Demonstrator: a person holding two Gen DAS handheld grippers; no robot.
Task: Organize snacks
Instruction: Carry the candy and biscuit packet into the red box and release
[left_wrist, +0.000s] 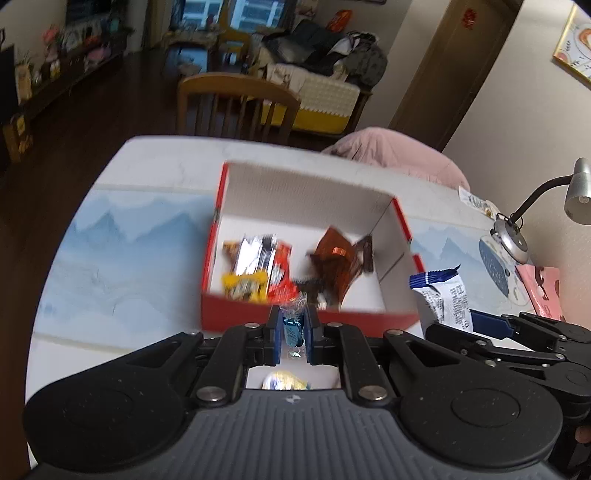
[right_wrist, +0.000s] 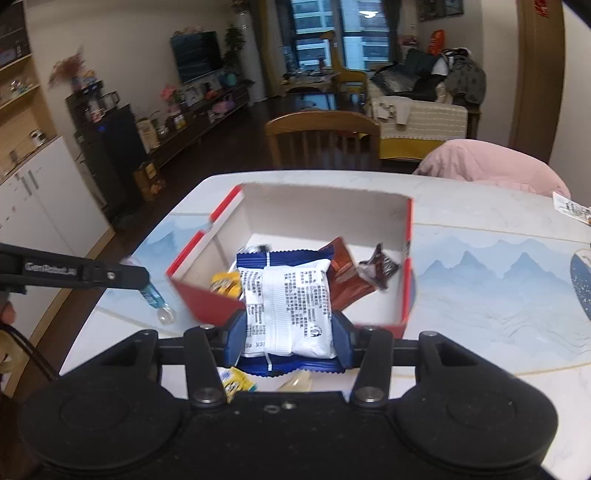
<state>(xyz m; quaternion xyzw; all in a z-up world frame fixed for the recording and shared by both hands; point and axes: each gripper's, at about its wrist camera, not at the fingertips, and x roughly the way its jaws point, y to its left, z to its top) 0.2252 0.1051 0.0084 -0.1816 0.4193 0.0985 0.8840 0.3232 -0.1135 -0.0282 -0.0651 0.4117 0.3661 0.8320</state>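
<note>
A red cardboard box (left_wrist: 306, 317) with white inside walls stands open on the table and holds several snack packets (left_wrist: 258, 266); it also shows in the right wrist view (right_wrist: 408, 295). My left gripper (left_wrist: 293, 328) is shut on a small blue-wrapped candy (left_wrist: 291, 326), just before the box's near wall. My right gripper (right_wrist: 288, 332) is shut on a white and blue snack packet (right_wrist: 286, 302), held above the box's near edge. That packet (left_wrist: 441, 295) and the right gripper (left_wrist: 491, 321) show at the right in the left wrist view. The left gripper's candy (right_wrist: 155, 297) shows at the left in the right wrist view.
The table (right_wrist: 480, 280) has a blue mountain-print mat. A desk lamp (left_wrist: 576, 192) and a pink item (left_wrist: 541, 291) stand at the right. Loose wrapped snacks (right_wrist: 236, 380) lie under my right gripper. A wooden chair (right_wrist: 321, 136) stands behind the table, a pink cushion (right_wrist: 491, 166) at the right.
</note>
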